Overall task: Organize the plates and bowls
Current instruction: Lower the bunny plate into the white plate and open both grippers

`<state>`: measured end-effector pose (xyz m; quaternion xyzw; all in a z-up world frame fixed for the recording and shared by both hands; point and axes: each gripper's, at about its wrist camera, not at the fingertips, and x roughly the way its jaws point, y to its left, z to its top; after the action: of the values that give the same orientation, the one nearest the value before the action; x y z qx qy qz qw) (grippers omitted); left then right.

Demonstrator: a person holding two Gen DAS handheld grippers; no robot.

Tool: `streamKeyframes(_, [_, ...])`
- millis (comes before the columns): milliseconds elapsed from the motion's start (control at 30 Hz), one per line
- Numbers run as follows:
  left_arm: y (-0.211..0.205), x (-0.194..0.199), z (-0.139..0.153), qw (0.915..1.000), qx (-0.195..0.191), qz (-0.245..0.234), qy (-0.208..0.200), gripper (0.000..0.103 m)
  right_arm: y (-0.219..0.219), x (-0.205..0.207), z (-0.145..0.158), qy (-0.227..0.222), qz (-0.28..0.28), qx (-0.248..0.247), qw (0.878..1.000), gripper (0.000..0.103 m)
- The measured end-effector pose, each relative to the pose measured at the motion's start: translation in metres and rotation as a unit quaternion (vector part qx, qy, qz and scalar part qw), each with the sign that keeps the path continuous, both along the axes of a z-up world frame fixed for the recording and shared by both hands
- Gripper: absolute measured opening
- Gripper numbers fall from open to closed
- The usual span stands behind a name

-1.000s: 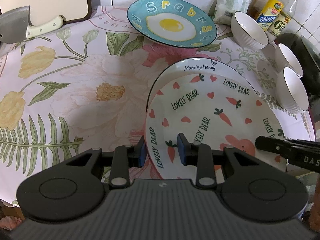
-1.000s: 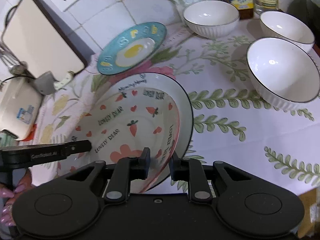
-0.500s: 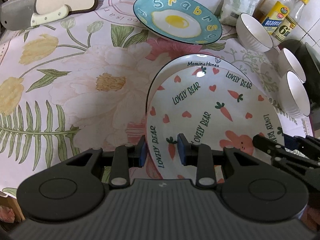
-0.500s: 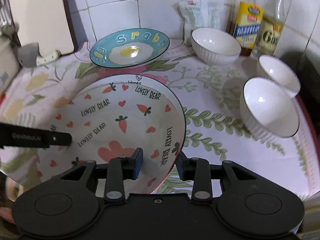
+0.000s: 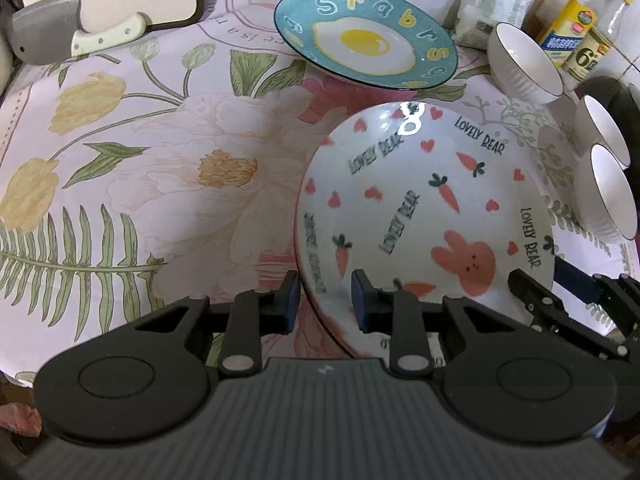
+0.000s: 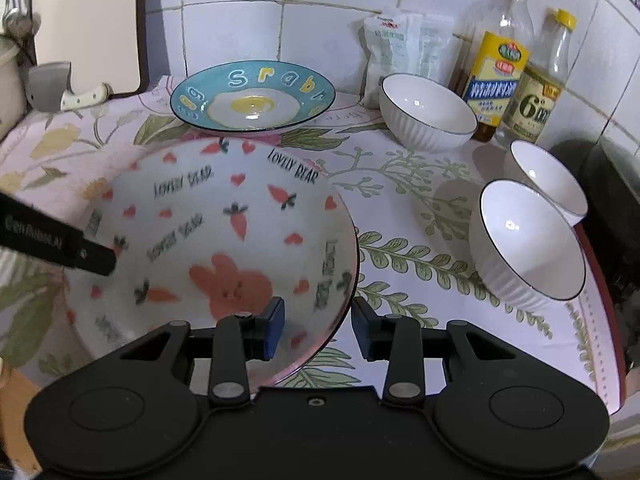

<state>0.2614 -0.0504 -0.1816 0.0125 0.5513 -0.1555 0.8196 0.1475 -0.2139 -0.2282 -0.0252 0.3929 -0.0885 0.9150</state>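
Left wrist view: we saw the left claw [image 5: 324, 300] clenched on the near rim of the carrot plate [image 5: 420, 200], one pad under the outside of the rim and the other over the inside. The carrot plate filled the middle of the picture, over the flowered cloth on the counter [image 5: 160, 160], and we could not tell whether it rested there. At 4 o'clock of the plate, the right claw [image 5: 548, 280] reached in at the rim. At 12 o'clock lay the egg plate [image 5: 364, 44], blue, flat on the cloth and apart from the carrot plate. Three white bowls [image 5: 524, 64] ran from 1 o'clock down to 3 o'clock along the edge. A cleaver [image 5: 44, 36] lay at 10 o'clock.

Right wrist view: the right claw [image 6: 318, 328] stood released. Its jaws had just been opening, and the rim of the carrot plate [image 6: 224, 220] ran between the pads without either pressing on it. The plate sat at 9 to 10 o'clock of this claw. A finger of the left claw [image 6: 92, 256] lay over the plate's inside at its 9 o'clock. The egg plate [image 6: 252, 96] was at 12 o'clock of the carrot plate, near but not touching. The white bowls [image 6: 524, 248] stood upright from 1 to 3 o'clock, two of them just beside each other. Two bottles [image 6: 496, 76] stood against the tiles at 1 o'clock.
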Motion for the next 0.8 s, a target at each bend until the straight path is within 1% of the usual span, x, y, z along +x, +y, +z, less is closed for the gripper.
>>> streamKeyframes(167, [0.003, 0.000, 0.001, 0.9999, -0.006, 0.006, 0.006, 0.024, -0.002, -0.004, -0.002, -0.011, 0.008, -0.003, 1.000, 0.041])
streamKeyframes(233, [0.003, -0.003, 0.004, 1.0000, -0.006, 0.005, 0.006, 0.024, -0.007, -0.006, 0.002, -0.012, 0.004, 0.009, 1.000, 0.041])
streamKeyframes(367, [0.002, -0.013, 0.016, 1.0000, -0.005, -0.002, 0.002, 0.025, -0.019, -0.016, 0.015, -0.036, 0.002, 0.045, 0.998, 0.041])
streamKeyframes(433, [0.002, -0.020, 0.024, 1.0000, -0.003, -0.008, -0.004, 0.025, -0.025, -0.024, 0.023, -0.049, 0.015, 0.068, 0.996, 0.044])
streamKeyframes(500, [0.002, -0.026, 0.034, 0.9999, 0.000, -0.014, -0.010, 0.025, -0.030, -0.031, 0.029, -0.058, 0.031, 0.089, 0.994, 0.044])
streamKeyframes(600, [0.005, -0.038, 0.051, 0.9996, 0.001, -0.019, -0.022, 0.028, -0.036, -0.047, 0.042, -0.084, 0.049, 0.112, 0.989, 0.051])
streamKeyframes(700, [0.008, -0.048, 0.068, 0.9990, 0.001, -0.025, -0.036, 0.030, -0.036, -0.061, 0.056, -0.110, 0.071, 0.120, 0.984, 0.055])
streamKeyframes(800, [0.010, -0.058, 0.085, 0.9981, 0.010, -0.032, -0.051, 0.030, -0.038, -0.073, 0.070, -0.141, 0.077, 0.128, 0.979, 0.059])
